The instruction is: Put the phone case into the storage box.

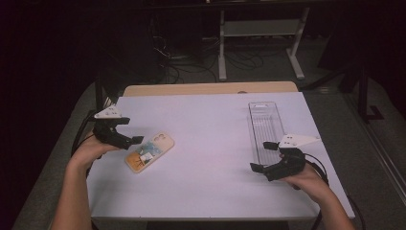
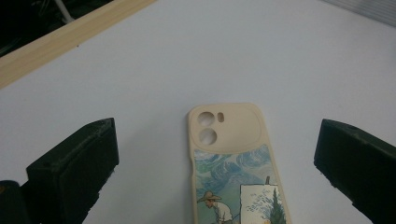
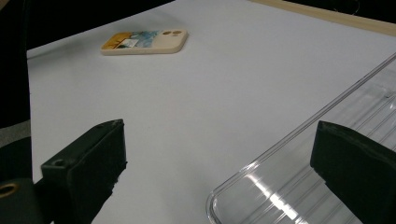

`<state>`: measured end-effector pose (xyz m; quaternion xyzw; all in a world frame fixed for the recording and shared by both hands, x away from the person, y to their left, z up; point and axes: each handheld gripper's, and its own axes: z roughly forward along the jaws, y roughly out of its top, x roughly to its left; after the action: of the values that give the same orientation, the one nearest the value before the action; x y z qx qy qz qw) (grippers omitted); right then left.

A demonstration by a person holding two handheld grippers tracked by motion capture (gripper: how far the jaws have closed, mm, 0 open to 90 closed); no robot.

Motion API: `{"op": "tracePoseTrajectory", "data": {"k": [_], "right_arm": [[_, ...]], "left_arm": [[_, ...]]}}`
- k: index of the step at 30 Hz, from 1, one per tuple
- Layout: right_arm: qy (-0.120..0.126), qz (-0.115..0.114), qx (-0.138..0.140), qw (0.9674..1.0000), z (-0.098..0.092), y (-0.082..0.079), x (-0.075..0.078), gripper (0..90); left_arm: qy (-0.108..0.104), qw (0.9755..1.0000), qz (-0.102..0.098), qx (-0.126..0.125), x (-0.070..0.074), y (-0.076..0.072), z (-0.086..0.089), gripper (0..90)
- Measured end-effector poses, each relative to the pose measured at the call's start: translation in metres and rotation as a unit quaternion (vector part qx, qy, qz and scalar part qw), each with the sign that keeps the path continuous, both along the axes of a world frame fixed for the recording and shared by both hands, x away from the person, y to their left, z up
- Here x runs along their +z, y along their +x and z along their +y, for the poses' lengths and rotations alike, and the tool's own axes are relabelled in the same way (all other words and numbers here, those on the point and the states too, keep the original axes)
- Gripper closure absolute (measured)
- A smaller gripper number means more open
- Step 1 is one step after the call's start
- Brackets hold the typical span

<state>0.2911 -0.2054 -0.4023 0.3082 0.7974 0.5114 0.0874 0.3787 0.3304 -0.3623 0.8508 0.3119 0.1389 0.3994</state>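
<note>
A cream phone case (image 1: 149, 152) with a painted picture lies back up on the white table (image 1: 210, 124), left of the middle. My left gripper (image 1: 132, 130) hovers just left of it, open and holding nothing. In the left gripper view the phone case (image 2: 233, 163) lies between the wide-apart jaws of my left gripper (image 2: 218, 137), camera holes pointing away. A long clear plastic tray (image 1: 266, 127) sits at the right. My right gripper (image 1: 261, 156) is open at the tray's near end. The right gripper view has my right gripper (image 3: 217, 140) straddling the tray's corner (image 3: 280, 149), with the phone case (image 3: 144, 42) far off.
A wooden strip (image 1: 210, 88) runs along the table's far edge. Beyond it on the dark floor are cables and a white desk frame (image 1: 261, 43). White tabletop stretches between the phone case and the tray.
</note>
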Motion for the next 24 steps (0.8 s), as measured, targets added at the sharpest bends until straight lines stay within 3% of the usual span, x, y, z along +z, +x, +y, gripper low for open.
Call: {"op": "tracePoseTrajectory", "data": {"k": [1,2,8,9,16,24], "right_arm": [[0.000,0.000,0.000,1.0000,0.000,0.000,0.000,2.9],[0.000,0.000,0.000,1.0000,0.000,0.000,0.000,2.9],[-0.001,-0.001,-0.001,1.0000,0.000,0.000,0.000,2.9],[0.000,-0.001,-0.001,1.0000,0.000,0.000,0.000,2.9],[-0.001,-0.001,-0.001,1.0000,0.000,0.000,0.000,3.0],[-0.001,-0.001,-0.001,1.0000,0.000,0.000,0.000,3.1]], "left_arm": [[0.011,0.9999,0.000,-0.005,0.000,0.000,0.001,0.0],[0.004,1.0000,0.002,0.000,-0.001,0.000,-0.001,0.0],[0.015,0.9998,0.011,-0.002,-0.004,-0.002,-0.003,0.0],[0.025,0.9996,0.010,-0.007,-0.004,-0.001,-0.003,0.0],[0.046,0.9987,0.023,-0.007,-0.010,-0.003,-0.007,0.0],[0.046,0.9985,0.031,-0.003,-0.016,-0.005,-0.009,0.0]]}}
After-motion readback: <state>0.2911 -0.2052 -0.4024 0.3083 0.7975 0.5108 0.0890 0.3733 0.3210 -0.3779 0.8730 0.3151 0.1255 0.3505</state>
